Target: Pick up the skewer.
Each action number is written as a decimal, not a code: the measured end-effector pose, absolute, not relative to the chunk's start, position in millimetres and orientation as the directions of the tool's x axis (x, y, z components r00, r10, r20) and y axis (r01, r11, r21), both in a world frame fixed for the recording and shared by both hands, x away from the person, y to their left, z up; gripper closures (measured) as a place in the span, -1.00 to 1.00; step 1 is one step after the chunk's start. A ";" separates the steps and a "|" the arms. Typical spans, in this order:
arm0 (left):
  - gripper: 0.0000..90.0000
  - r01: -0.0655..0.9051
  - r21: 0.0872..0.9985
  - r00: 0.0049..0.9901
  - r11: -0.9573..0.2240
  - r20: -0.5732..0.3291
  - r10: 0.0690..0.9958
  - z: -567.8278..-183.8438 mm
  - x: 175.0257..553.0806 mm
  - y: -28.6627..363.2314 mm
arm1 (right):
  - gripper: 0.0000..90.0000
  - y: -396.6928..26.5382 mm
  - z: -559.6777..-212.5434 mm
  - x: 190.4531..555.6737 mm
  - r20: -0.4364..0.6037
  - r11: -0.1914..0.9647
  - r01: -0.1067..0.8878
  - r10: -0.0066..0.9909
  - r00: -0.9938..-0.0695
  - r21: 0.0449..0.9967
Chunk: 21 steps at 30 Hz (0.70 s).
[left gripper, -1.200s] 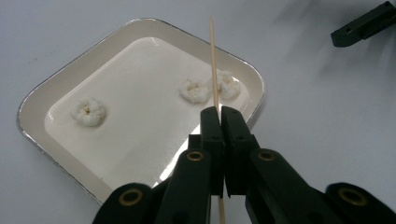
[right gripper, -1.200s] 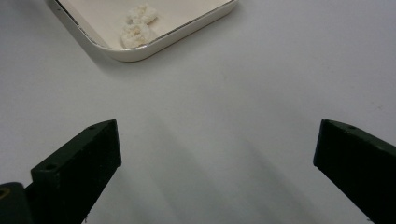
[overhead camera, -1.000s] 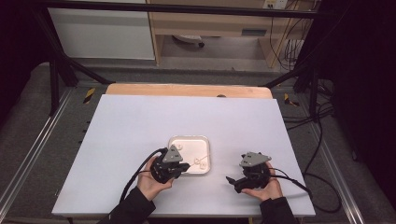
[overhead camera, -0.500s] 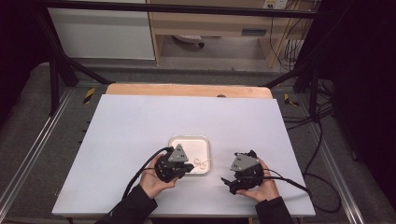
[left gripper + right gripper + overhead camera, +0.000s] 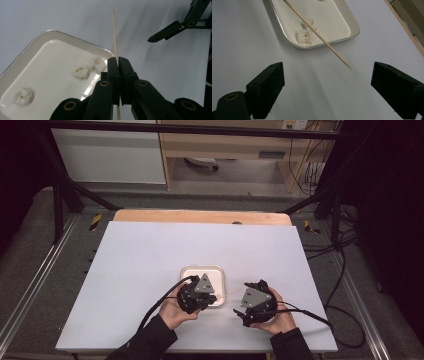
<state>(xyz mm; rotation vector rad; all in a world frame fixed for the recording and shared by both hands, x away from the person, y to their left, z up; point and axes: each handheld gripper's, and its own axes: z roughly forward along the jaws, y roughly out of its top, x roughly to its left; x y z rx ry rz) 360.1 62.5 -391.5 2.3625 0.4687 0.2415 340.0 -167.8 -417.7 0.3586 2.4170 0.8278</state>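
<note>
The left gripper (image 5: 117, 62) is pinching a wooden skewer (image 5: 114, 35) over the tray's (image 5: 189, 271) near right corner on the table (image 5: 150, 250), while the right gripper (image 5: 327, 90), jaws apart and just narrowing on nothing, is risking knocking the thin stick askew.

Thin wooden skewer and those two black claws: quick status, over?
Left gripper shut on the thin wooden skewer. Right gripper open, jaws just been closing, nothing between. White rectangular tray holds pale puffed pieces. Nothing in the way.
</note>
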 end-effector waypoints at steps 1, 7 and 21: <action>0.97 0.263 0.676 0.919 -0.688 0.043 0.393 -391.4 360.3 60.7 | -0.70 -167.8 -417.7 340.0 -0.417 0.774 0.070 0.411 -0.811 0.629; 0.97 0.250 0.664 0.926 -0.705 0.048 0.374 -389.2 361.4 50.7 | -0.57 -167.0 -419.8 338.3 -0.457 0.797 0.010 0.357 -0.815 0.604; 0.97 0.222 0.647 0.941 -0.730 0.053 0.333 -389.6 359.9 29.6 | -0.03 -168.8 -422.2 337.1 -0.536 0.839 -0.128 0.213 -0.817 0.528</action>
